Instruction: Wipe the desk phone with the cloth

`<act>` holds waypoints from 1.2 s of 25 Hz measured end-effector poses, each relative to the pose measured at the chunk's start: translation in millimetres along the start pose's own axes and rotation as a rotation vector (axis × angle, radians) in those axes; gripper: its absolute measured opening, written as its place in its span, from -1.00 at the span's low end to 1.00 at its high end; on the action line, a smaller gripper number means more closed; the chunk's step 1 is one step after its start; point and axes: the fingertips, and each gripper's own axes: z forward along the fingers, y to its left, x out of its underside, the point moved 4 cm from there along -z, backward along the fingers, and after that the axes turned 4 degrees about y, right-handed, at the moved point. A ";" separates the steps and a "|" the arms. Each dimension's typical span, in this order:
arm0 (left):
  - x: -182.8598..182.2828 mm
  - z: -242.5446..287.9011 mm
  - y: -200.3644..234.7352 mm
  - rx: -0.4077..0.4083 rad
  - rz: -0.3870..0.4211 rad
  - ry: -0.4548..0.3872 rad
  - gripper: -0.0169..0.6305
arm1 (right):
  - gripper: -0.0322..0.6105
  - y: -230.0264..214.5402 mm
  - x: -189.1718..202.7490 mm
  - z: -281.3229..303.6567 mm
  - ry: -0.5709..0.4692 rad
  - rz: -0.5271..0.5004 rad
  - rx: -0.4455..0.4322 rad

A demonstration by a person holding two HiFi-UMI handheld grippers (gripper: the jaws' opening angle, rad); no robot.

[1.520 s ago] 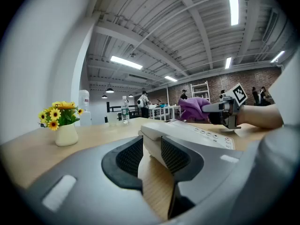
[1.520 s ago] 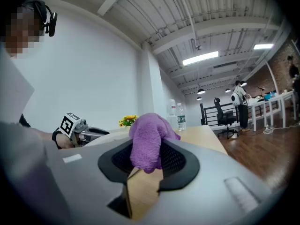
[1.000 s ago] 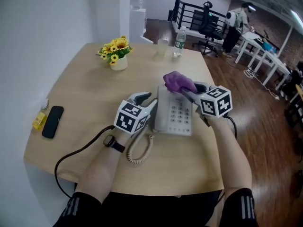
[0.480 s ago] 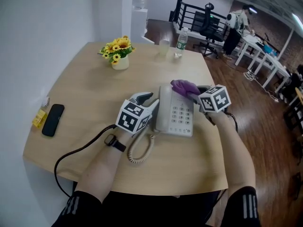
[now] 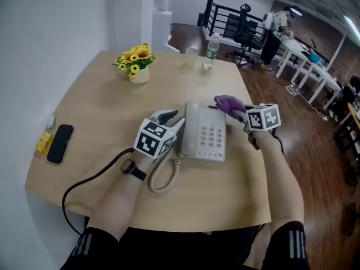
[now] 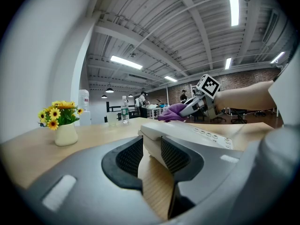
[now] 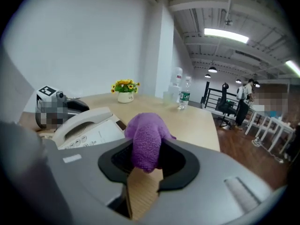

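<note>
Two items: my right fingers [image 7: 176, 162] clenched on purple cloth [image 7: 146, 139] beside desk phone [image 5: 205, 133]; left fingers [image 6: 129, 158] grasping its handset side. Keypad print unreadable.

Looks like an open-plan loft office: white corded desk phone [image 5: 205, 134] on a pale wooden desk [image 5: 101, 117], black swivel chair [image 5: 245, 24] and long white worktables [image 5: 304, 52] further back, red brick wall [image 6: 248, 76], exposed ribbed ceiling [image 6: 187, 22] with strip lights [image 6: 125, 62].

Desk phone [image 5: 203, 133]: light grey, flat on the wooden table [image 5: 101, 111], keypad up. Its handset [image 5: 189, 129] sits in the cradle along the left side, and the coiled cord [image 5: 163, 178] loops off the near left corner. Cloth [image 5: 228, 103]: purple, bunched, clamped between the right gripper's [image 7: 146, 161] jaws at the phone's far right corner; contact unclear.
</note>
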 end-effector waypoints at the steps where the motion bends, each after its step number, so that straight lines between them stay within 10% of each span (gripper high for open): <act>1: 0.1 -0.1 0.3 -0.001 0.000 0.001 -0.60 | -0.51 3.2 2.8 3.6 0.000 0.015 -0.025; 14: -0.8 -0.5 -0.5 -0.004 0.004 -0.001 -0.60 | -0.53 57.2 64.3 -27.3 -0.068 0.099 -0.233; 30: -1.1 -0.4 -1.1 -0.004 0.003 -0.001 -0.60 | -0.52 137.2 105.8 -98.9 -0.005 -0.166 -0.355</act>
